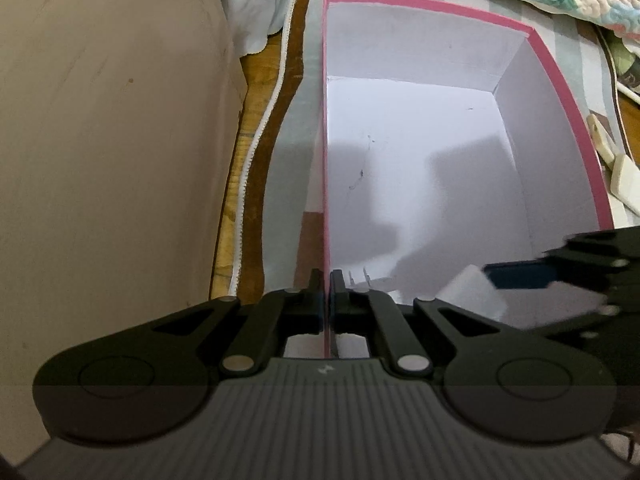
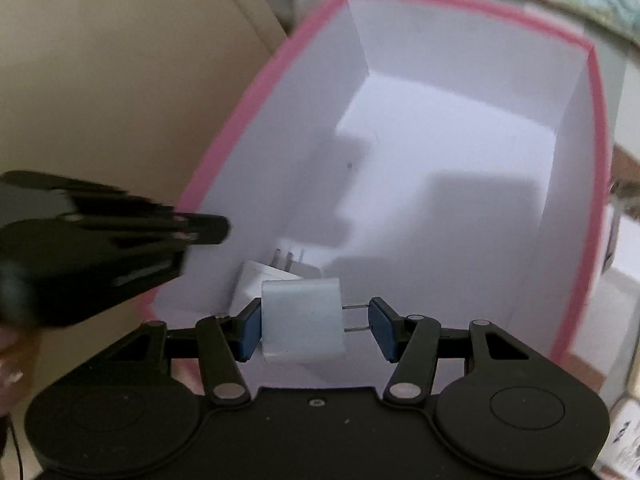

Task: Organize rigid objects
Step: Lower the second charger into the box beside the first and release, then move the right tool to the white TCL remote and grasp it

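1. Looking down from the left wrist, we see a pink-rimmed box (image 1: 568, 92) with white inner walls, sitting on bedding beside a beige wall (image 1: 100, 140).
2. From the right wrist we find one white plug adapter (image 2: 256, 280) lying inside the box, at the near end against the left-hand wall, its metal prongs pointing away from us.
3. We hold the left gripper (image 1: 327, 280) pointing steeply down with its jaws pressed together on the box's near left wall, one finger inside and one outside the pink edge.
4. We hold the right gripper (image 2: 312, 326) over the near end of the box, also pointing steeply down; it is blurred in the left wrist view.
5. Its jaws stand partly apart, clamped on a second white charger block (image 2: 302, 320): one blue pad presses its flat back, the other meets the tips of its two prongs.
6. This block hangs above the near edge of the box, just over the adapter already inside.
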A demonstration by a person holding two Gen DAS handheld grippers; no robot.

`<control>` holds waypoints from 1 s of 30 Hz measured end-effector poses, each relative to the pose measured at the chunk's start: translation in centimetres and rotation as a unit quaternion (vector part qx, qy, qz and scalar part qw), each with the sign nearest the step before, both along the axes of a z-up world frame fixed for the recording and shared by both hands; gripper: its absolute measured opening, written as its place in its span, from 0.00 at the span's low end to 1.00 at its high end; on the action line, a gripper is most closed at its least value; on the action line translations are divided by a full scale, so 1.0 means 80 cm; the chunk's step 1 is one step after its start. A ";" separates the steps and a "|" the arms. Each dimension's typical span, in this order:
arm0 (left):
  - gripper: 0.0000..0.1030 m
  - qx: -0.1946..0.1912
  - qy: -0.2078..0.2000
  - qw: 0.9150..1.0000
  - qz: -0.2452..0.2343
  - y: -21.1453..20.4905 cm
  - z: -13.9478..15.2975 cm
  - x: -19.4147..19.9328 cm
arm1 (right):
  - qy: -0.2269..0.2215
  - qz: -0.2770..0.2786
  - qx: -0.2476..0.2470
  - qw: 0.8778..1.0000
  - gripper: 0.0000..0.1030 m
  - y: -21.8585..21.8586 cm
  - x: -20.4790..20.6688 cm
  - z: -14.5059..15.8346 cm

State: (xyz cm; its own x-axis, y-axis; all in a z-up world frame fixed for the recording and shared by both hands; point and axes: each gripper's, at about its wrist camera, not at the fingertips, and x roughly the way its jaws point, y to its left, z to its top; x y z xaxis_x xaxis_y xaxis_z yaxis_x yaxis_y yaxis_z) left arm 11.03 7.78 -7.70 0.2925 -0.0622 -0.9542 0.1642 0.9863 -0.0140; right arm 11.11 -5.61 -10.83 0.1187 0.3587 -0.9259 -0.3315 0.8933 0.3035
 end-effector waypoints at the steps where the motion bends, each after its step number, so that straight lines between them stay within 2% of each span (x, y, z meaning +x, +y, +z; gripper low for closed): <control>1: 0.02 -0.002 0.001 1.000 0.001 0.006 0.000 0.000 | -0.003 -0.006 -0.016 1.000 0.59 0.002 0.000 -0.006; 4: 0.02 0.001 0.000 1.000 -0.002 0.006 0.001 0.004 | -0.002 -0.017 -0.052 0.998 0.59 0.011 0.005 -0.023; 9: 0.02 0.002 -0.003 1.000 -0.001 0.009 -0.005 0.010 | 0.079 -0.053 -0.045 0.994 0.60 0.012 0.014 -0.047; 14: 0.02 0.003 -0.004 1.000 -0.002 0.008 -0.007 0.009 | 0.080 -0.056 -0.076 0.992 0.60 0.029 0.010 -0.050; 16: 0.02 0.004 -0.005 1.000 -0.004 0.007 -0.008 0.008 | 0.099 -0.067 -0.077 0.990 0.60 0.030 0.011 -0.052; 21: 0.02 0.000 -0.005 1.000 -0.003 0.008 -0.007 0.008 | 0.182 -0.117 -0.037 0.976 0.61 0.007 0.009 -0.064; 23: 0.02 0.000 -0.005 1.000 -0.003 0.009 -0.007 0.008 | 0.206 -0.143 0.012 0.968 0.63 -0.009 0.009 -0.066; 24: 0.02 0.001 -0.005 1.000 -0.004 0.010 -0.007 0.008 | 0.218 -0.155 0.043 0.962 0.70 -0.017 0.008 -0.066; 25: 0.02 0.002 -0.006 1.000 -0.005 0.010 -0.007 0.008 | 0.220 -0.158 0.061 0.961 0.71 -0.023 0.006 -0.062; 30: 0.02 0.009 -0.007 1.000 -0.010 0.006 -0.006 0.007 | 0.172 -0.114 0.092 0.974 0.69 -0.034 -0.007 -0.019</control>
